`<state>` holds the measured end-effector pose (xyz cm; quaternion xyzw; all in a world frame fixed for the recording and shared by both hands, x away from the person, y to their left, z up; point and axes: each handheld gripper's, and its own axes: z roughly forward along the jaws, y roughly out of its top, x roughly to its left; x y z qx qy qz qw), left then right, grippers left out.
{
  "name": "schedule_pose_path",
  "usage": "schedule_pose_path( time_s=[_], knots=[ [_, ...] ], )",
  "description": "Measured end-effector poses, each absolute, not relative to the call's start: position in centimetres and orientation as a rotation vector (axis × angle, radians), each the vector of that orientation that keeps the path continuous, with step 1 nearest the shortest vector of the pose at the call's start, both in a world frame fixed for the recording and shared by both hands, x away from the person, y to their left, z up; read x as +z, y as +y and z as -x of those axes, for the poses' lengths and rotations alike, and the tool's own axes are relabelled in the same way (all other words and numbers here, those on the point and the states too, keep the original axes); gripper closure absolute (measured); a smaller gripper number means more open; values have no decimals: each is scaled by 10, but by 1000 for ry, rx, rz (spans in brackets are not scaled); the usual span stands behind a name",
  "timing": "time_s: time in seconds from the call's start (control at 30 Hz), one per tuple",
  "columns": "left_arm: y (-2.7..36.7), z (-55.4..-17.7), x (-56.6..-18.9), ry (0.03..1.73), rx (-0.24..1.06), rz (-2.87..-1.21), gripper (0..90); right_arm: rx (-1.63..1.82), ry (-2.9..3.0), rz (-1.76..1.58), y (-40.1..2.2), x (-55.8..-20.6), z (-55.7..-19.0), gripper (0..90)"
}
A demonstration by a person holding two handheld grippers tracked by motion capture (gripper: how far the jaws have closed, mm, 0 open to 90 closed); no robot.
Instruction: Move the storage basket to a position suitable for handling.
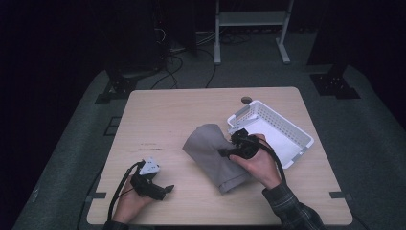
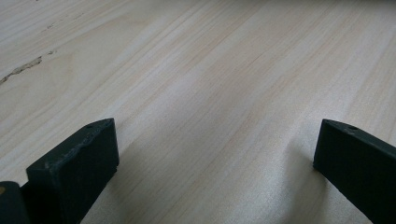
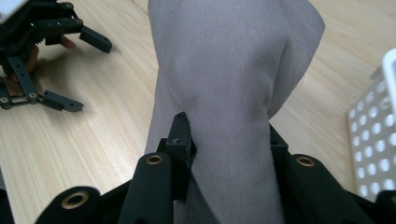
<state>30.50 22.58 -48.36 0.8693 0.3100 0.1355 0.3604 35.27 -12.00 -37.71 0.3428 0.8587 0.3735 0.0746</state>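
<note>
A folded grey cloth (image 1: pixel 213 154) lies in the middle of the wooden table (image 1: pixel 158 110), its right side lifted. My right gripper (image 1: pixel 229 149) is shut on that side of the cloth; in the right gripper view the grey cloth (image 3: pixel 233 79) rises bunched between the two black jaws of my right gripper (image 3: pixel 229 140). My left gripper (image 1: pixel 165 190) rests near the front left edge, held by a hand, with its jaws wide apart. In the left gripper view the left gripper (image 2: pixel 215 144) is open over bare wood. The right gripper view also shows the left gripper (image 3: pixel 79 70) at far left.
A white perforated basket (image 1: pixel 292 128) stands at the right of the table, just beyond the right hand, and looks empty. A small round hole (image 1: pixel 246 100) sits near the far edge. Cables and stand legs lie on the floor behind the table.
</note>
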Motion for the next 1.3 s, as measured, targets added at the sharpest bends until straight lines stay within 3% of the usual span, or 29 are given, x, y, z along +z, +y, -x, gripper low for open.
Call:
schedule_pose_path(
  time_s=[0.6,1.3],
  knots=[
    [226,-305,-484,795,351,-2237,0,1117,2515,-996,-126,-332,-355,642],
    [226,-305,-484,794,350,-2242,0,1070,2430,-1051,-170,-297,-366,641]
  ],
)
